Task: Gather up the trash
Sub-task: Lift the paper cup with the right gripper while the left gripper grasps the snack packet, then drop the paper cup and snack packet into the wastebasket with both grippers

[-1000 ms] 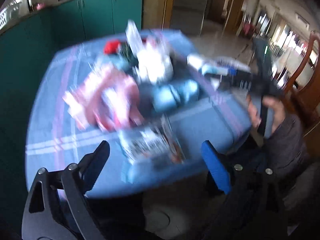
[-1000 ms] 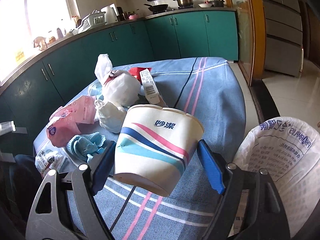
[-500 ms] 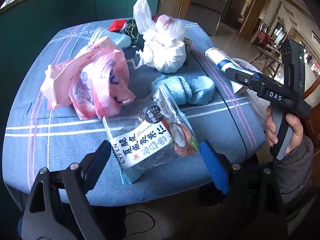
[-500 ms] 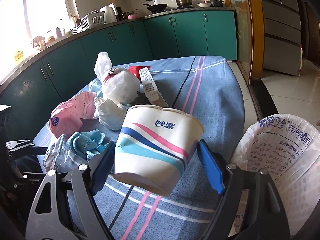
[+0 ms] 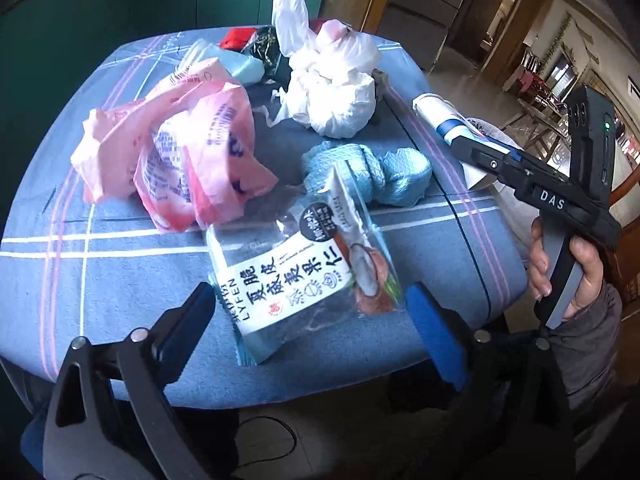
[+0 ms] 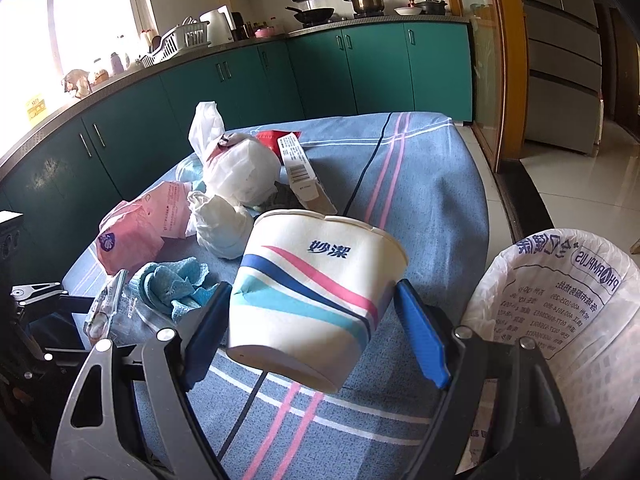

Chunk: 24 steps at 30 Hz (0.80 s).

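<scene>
Right wrist view: our right tongs point(image 6: 310, 330) clamp the paper cup point(image 6: 314, 300) above the worktop point(image 6: 424, 216), just left of the lined bin point(image 6: 560, 320). Left tongs point(image 5: 310, 320) gape, straddling the snack packet point(image 5: 304, 276)

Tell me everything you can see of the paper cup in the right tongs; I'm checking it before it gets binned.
The paper cup is a wide, white, tapered tub with navy, pink and teal swooshes and blue Chinese characters under its rolled rim. It looks like thin card, its rim slightly wavy. It is tilted, mouth facing away, flat base toward the camera, held off the blue tablecloth between the right tongs, whose blue pads flank its sides. The bag-lined bin stands to its right.
</scene>
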Motion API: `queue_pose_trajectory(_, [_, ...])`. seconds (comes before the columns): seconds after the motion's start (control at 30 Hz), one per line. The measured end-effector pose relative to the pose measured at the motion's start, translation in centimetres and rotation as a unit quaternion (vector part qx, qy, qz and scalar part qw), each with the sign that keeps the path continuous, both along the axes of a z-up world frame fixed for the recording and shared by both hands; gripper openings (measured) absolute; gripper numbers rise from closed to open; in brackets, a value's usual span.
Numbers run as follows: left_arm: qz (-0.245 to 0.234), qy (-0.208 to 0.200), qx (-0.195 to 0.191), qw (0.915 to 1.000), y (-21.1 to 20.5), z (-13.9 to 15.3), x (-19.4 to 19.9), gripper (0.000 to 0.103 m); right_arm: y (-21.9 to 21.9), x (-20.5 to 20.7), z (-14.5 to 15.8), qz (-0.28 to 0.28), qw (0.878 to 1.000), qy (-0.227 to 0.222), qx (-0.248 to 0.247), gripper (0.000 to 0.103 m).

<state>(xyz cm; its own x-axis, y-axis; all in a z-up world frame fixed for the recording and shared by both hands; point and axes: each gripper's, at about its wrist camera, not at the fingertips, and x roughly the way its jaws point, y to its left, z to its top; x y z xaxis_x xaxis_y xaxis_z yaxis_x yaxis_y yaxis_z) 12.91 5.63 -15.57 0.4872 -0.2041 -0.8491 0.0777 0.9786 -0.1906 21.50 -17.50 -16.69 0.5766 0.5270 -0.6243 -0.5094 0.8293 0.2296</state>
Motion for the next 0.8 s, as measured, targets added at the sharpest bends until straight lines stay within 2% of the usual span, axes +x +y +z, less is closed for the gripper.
queue_pose_trajectory(0.13, [0.008, 0.030, -0.043, 0.9986, -0.1, -0.5, 1.0, 0.098, 0.5, -0.1, 0.0, 0.002, 1.000, -0.003, -0.008, 0.080])
queue_pose_trajectory(0.23, [0.024, 0.025, -0.043, 0.9985, -0.1, -0.6, 1.4, 0.097, 1.0, -0.1, -0.3, 0.001, 1.000, -0.004, -0.025, 0.080])
queue_pose_trajectory(0.27, [0.026, 0.020, -0.035, 0.9989, -0.3, -0.6, 1.5, 0.091, 1.2, -0.2, -0.4, 0.002, 1.000, -0.004, -0.030, 0.080])
queue_pose_trajectory(0.47, [0.007, -0.025, 0.004, 0.9996, -1.6, 0.6, 1.0, 0.075, 1.2, -0.6, -0.2, 0.004, 0.999, -0.017, -0.034, 0.080])
queue_pose_trajectory(0.67, [-0.006, -0.063, 0.005, 0.9980, -2.1, 2.0, 0.3, 0.074, -0.3, -1.0, 1.1, -0.014, 0.999, -0.037, -0.013, 0.080])
queue_pose_trajectory(0.73, [-0.009, -0.081, -0.002, 0.9967, -2.0, 2.9, -0.1, 0.074, -1.4, -1.2, 1.9, -0.027, 0.998, -0.054, -0.005, 0.080])
queue_pose_trajectory(0.8, [-0.017, -0.103, -0.011, 0.9944, -2.3, 4.0, -0.4, 0.074, -2.8, -1.8, 3.1, -0.054, 0.995, -0.083, -0.019, 0.080])
